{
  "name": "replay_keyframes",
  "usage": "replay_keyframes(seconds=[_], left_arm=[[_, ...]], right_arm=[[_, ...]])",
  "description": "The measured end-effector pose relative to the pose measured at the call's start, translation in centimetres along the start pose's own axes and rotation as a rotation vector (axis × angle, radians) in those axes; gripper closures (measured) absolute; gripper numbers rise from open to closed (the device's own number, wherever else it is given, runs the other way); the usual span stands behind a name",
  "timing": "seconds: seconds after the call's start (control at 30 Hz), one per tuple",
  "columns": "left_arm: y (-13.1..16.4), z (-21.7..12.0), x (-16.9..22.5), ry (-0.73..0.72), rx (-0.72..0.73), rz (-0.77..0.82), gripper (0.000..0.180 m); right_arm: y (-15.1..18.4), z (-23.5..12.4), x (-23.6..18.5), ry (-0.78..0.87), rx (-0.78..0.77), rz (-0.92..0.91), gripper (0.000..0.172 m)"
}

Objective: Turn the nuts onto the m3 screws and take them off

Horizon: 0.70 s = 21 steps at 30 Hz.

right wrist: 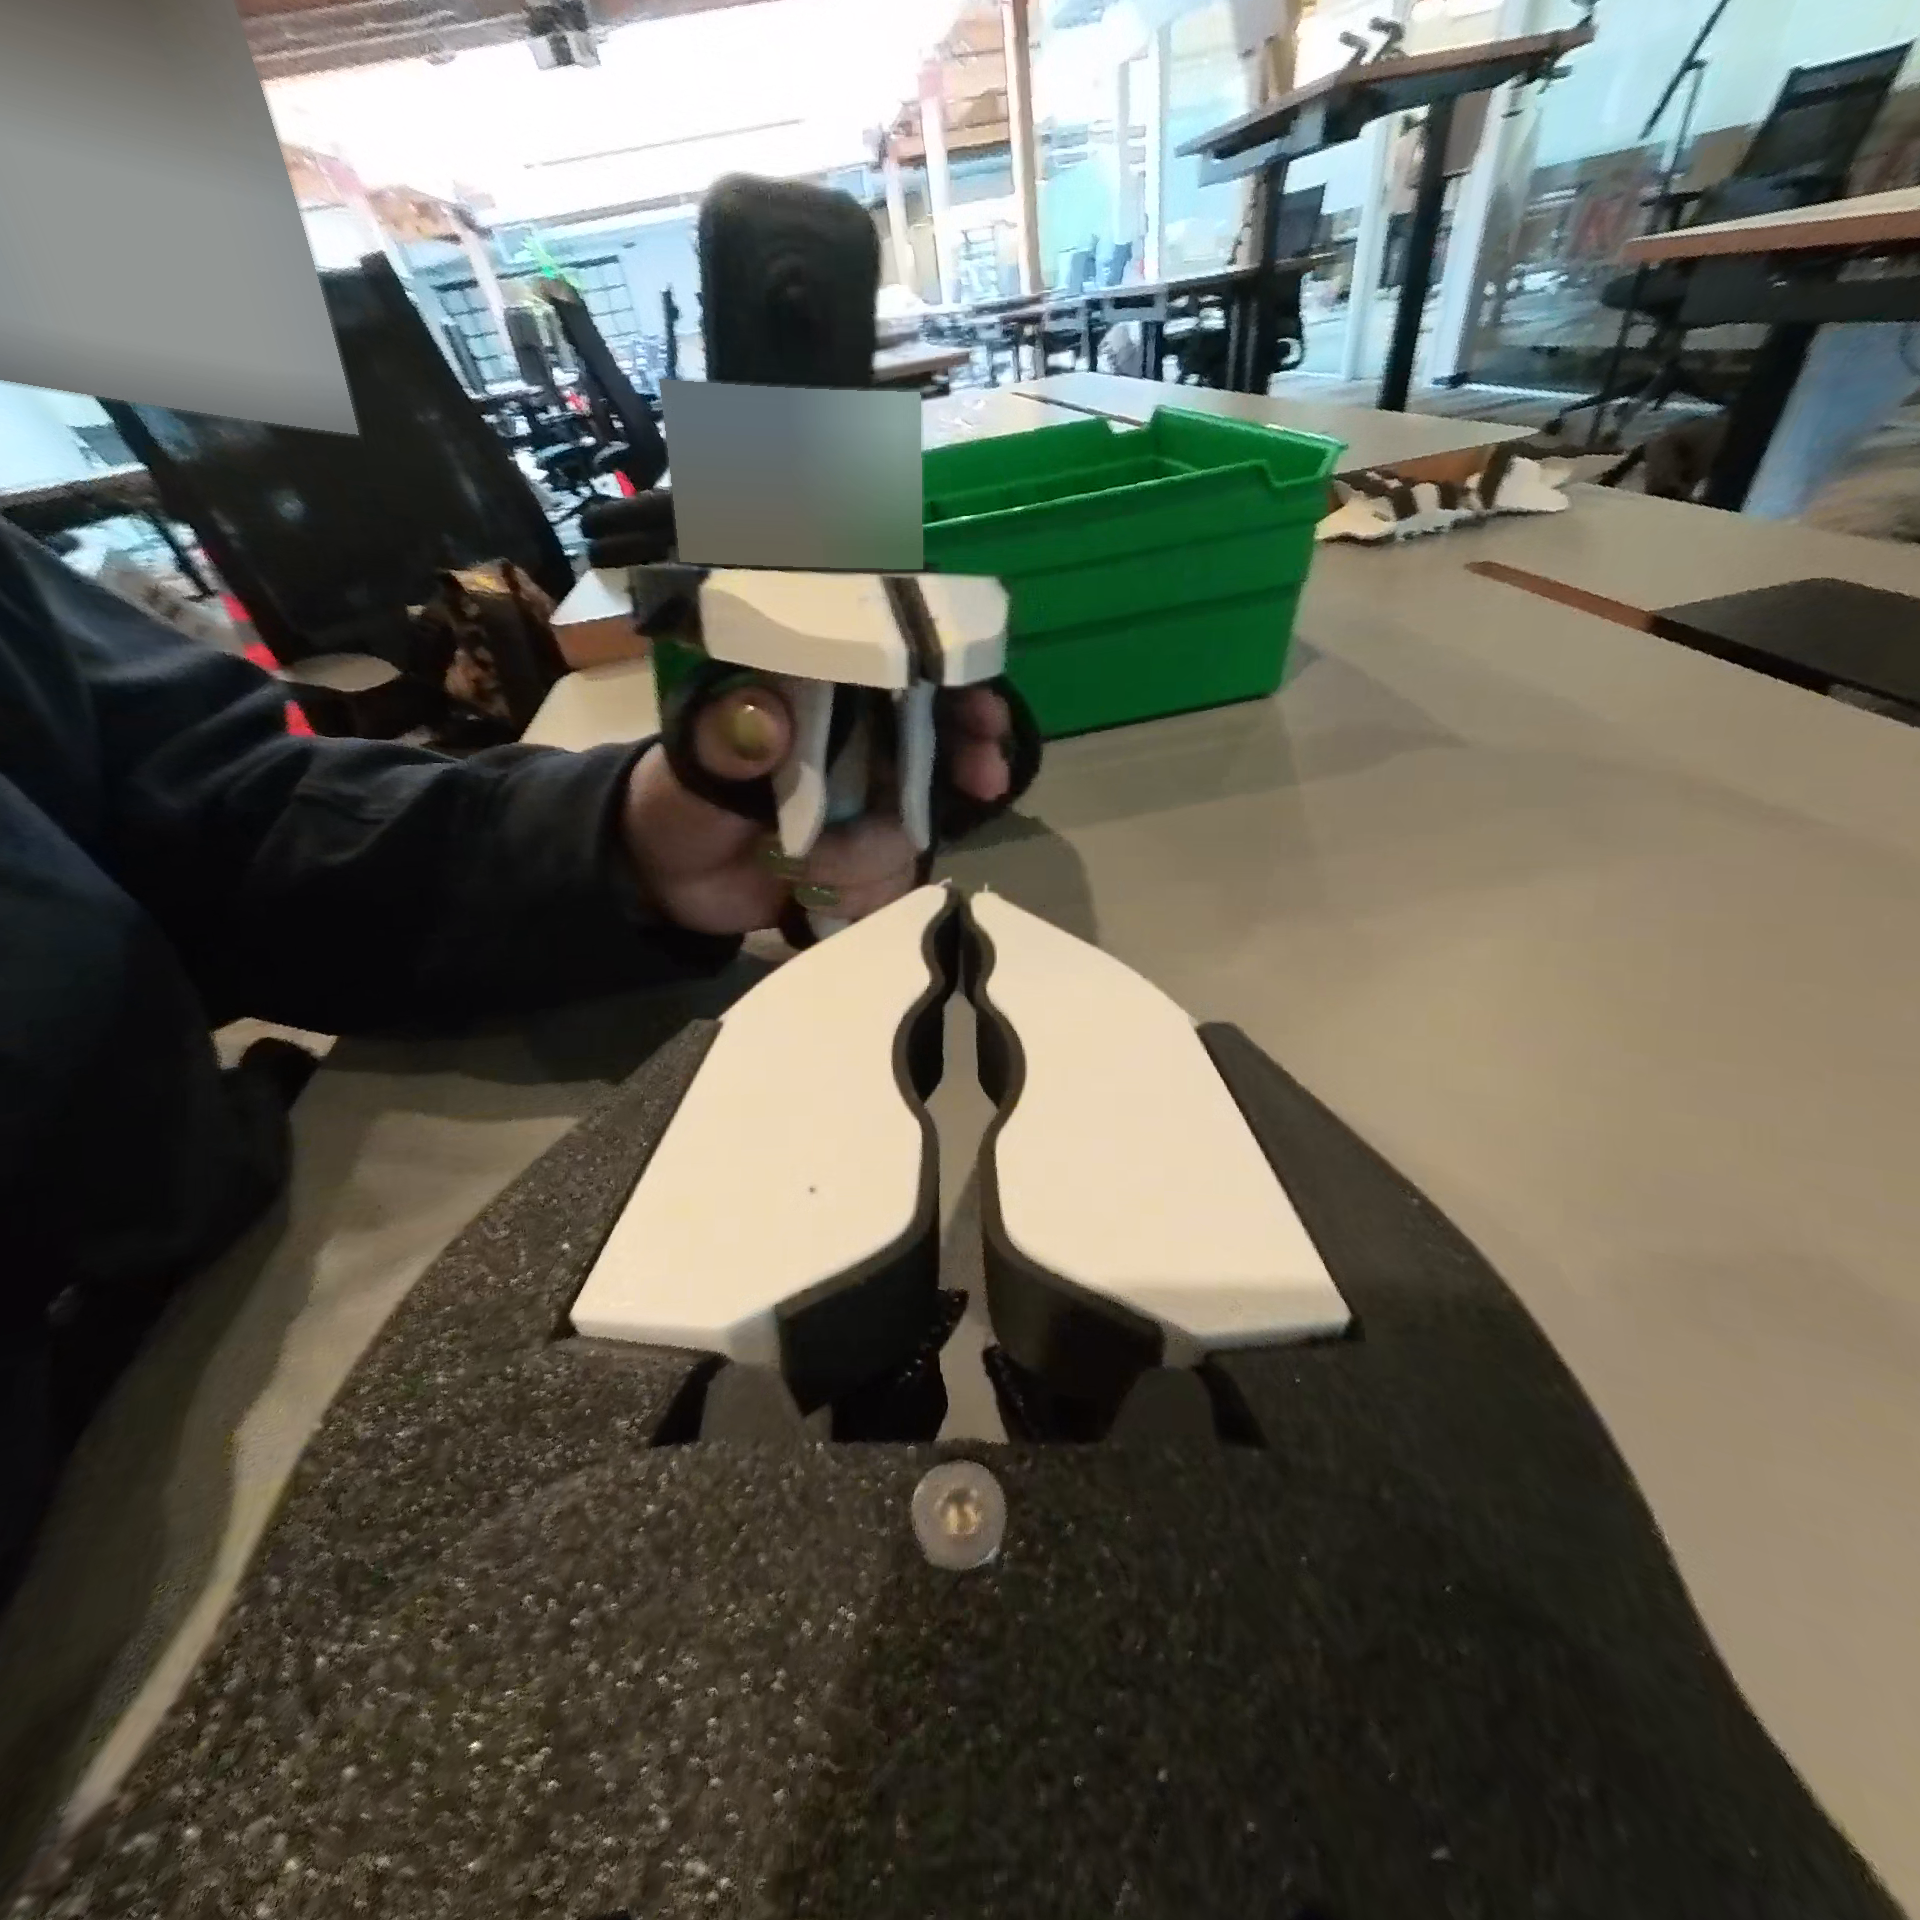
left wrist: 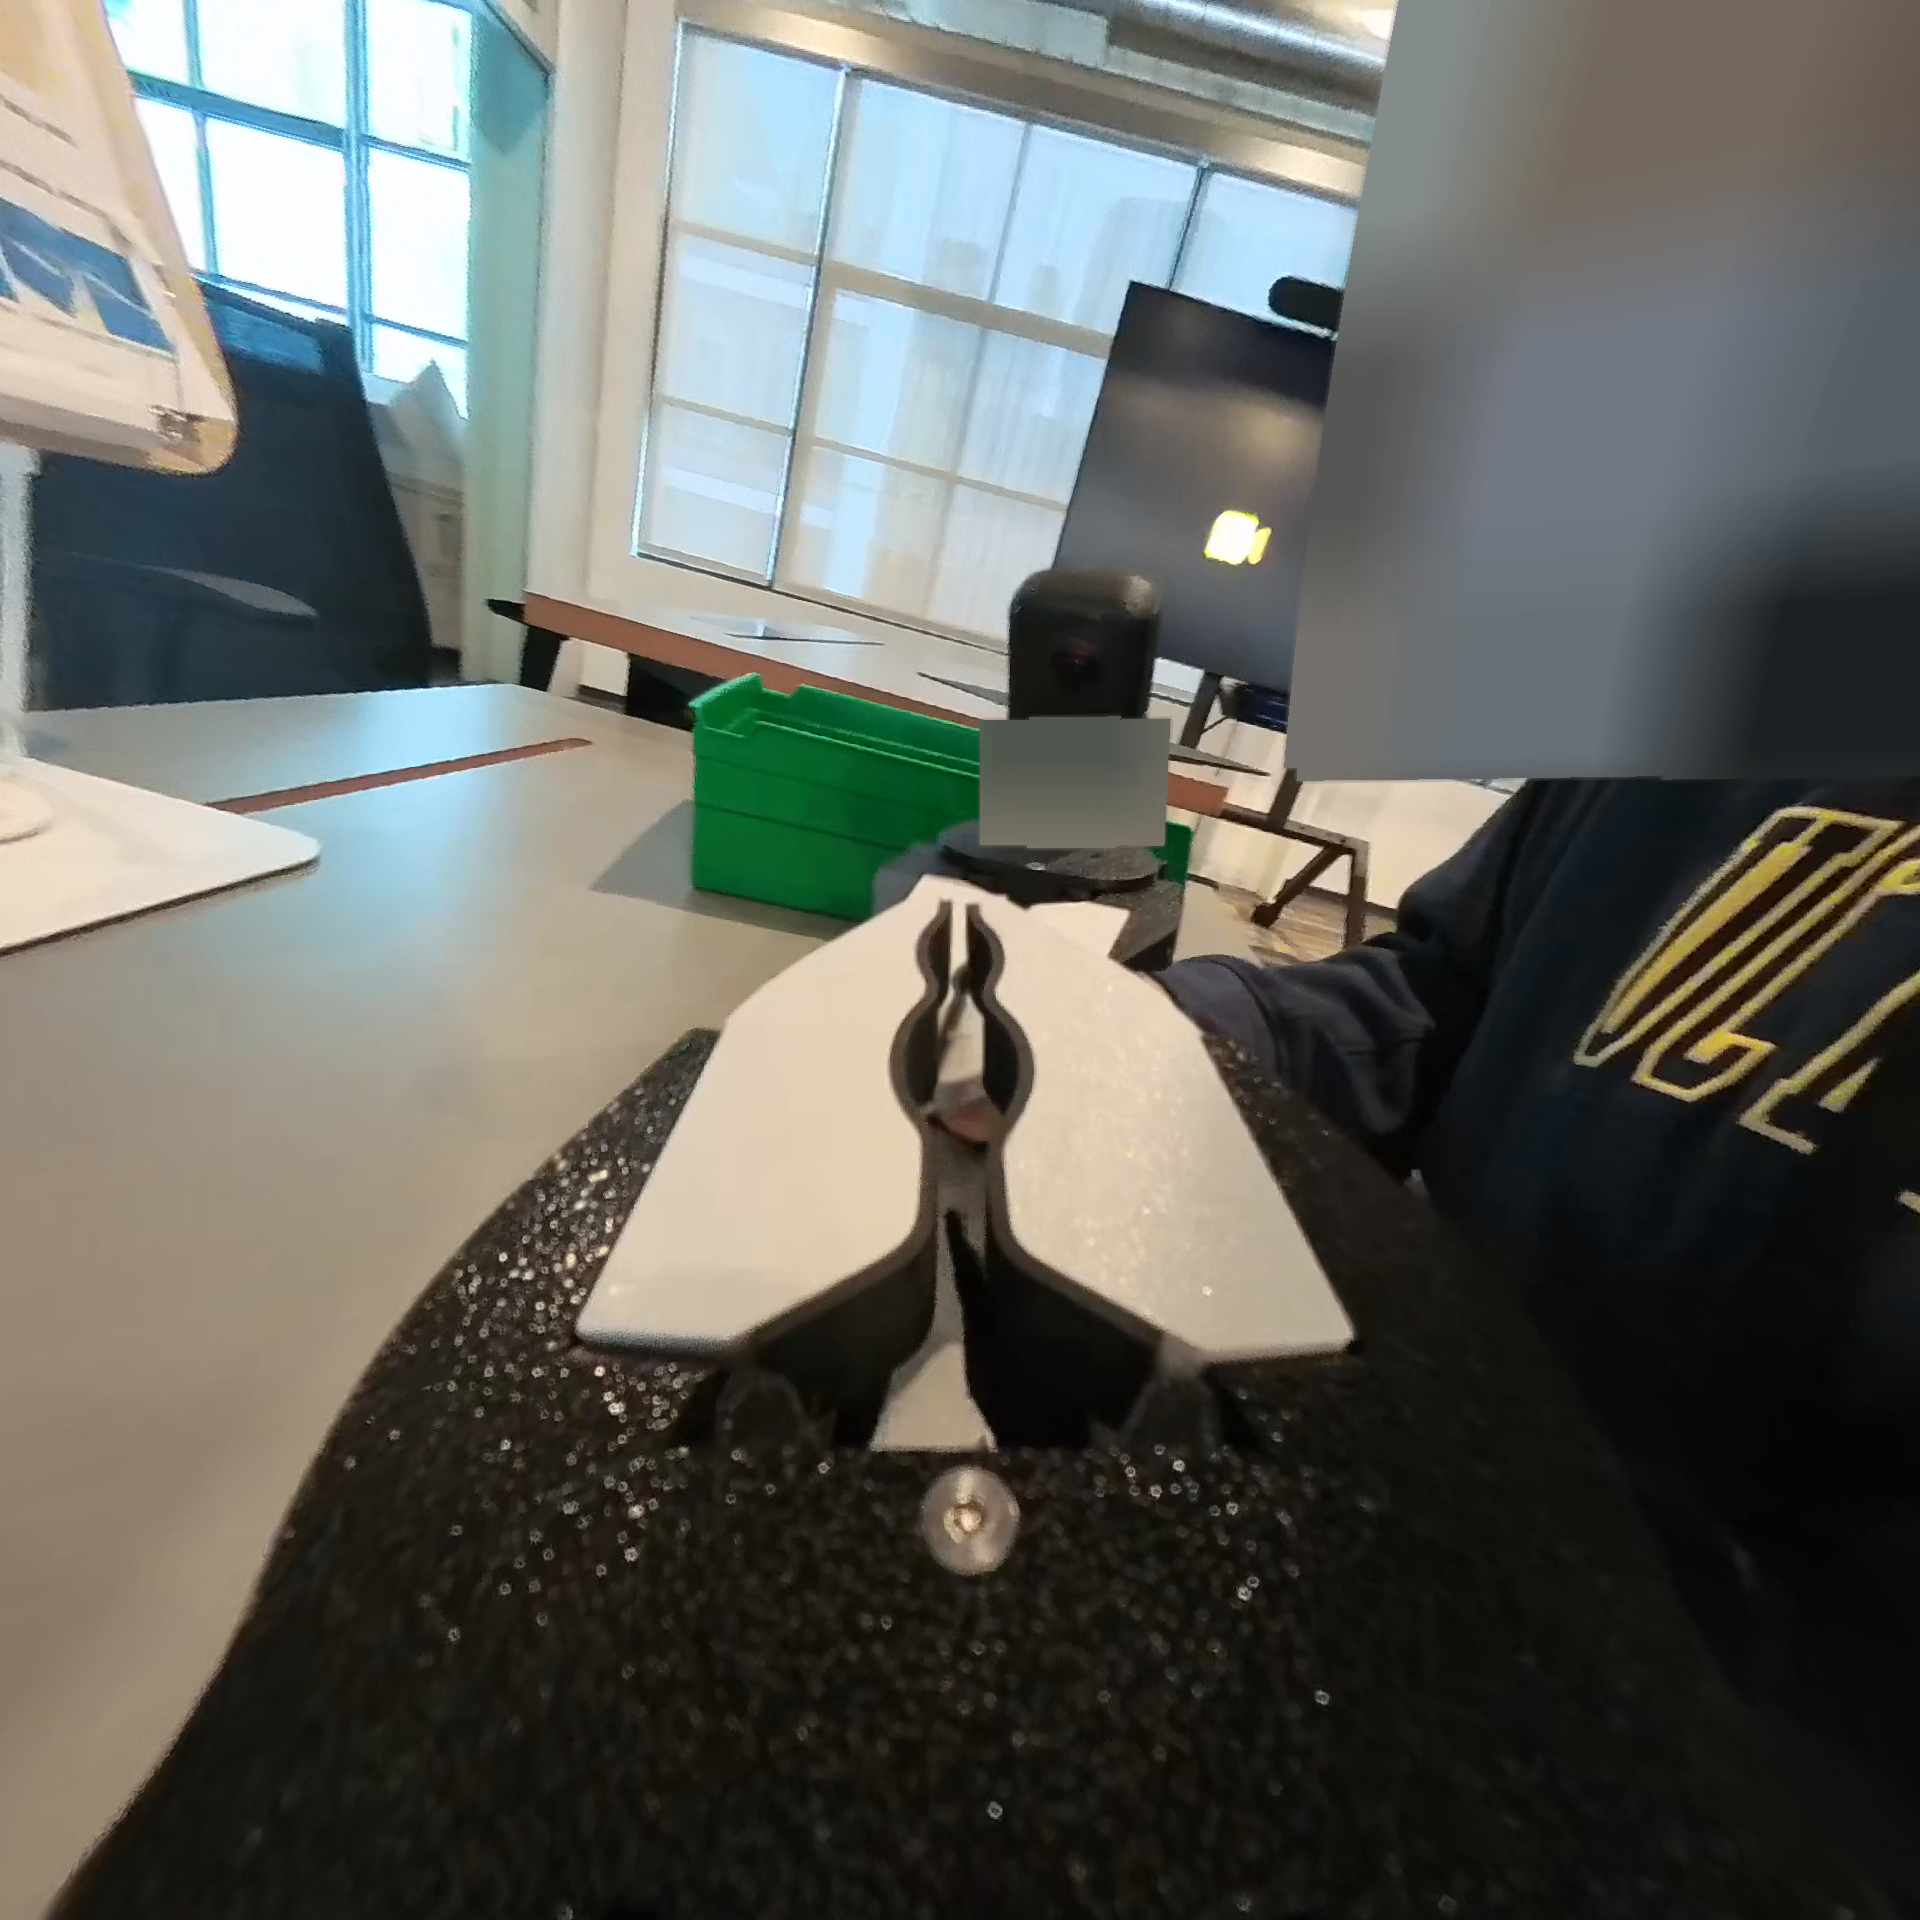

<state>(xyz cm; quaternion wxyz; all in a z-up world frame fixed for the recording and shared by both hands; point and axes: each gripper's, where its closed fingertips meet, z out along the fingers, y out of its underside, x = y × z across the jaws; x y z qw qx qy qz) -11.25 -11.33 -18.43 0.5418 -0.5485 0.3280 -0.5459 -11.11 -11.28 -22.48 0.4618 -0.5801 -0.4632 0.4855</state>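
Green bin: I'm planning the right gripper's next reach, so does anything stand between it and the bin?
Yes. The left gripper and the hand holding it sit straight ahead of the right gripper, covering the left end of the green bin. Before the bin's right part only table shows.

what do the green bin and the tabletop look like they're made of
Green bin: looks like moulded plastic, uniform bright green, slightly glossy, with stepped walls and a notched rim. Tabletop: smooth grey surface with a soft sheen that shows faint reflections, probably laminate, though the look leaves that open.
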Motion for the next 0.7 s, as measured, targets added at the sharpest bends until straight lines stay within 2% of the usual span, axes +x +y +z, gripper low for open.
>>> replay_keyframes(seconds=[0.17,0.33,0.43,0.57,0.63,0.7], left_arm=[[0.2,-0.5,-0.4,-0.055,-0.077,0.059,0.178],[2.1,-1.5,-0.5,-0.181,-0.299,0.071,0.168],[4.8,-2.1,0.7,-0.252,-0.471,-0.032,0.155],[10.3,-2.8,2.5,-0.346,-0.738,-0.121,0.143],[12.3,-2.9,3.1,-0.395,-0.826,-0.132,0.139],[13.3,-2.7,3.1,-0.446,-0.855,-0.106,0.136]], right_arm=[[-1.0,-1.2,2.0,0.157,0.086,-0.064,0.172],[-2.6,-3.0,3.7,0.334,0.217,-0.126,0.172],[-2.5,-2.8,3.9,0.349,0.203,-0.139,0.172],[-2.3,-2.5,4.0,0.377,0.179,-0.186,0.172],[-2.3,-2.5,4.0,0.383,0.175,-0.205,0.172],[-2.4,-2.5,3.9,0.389,0.179,-0.218,0.172]])
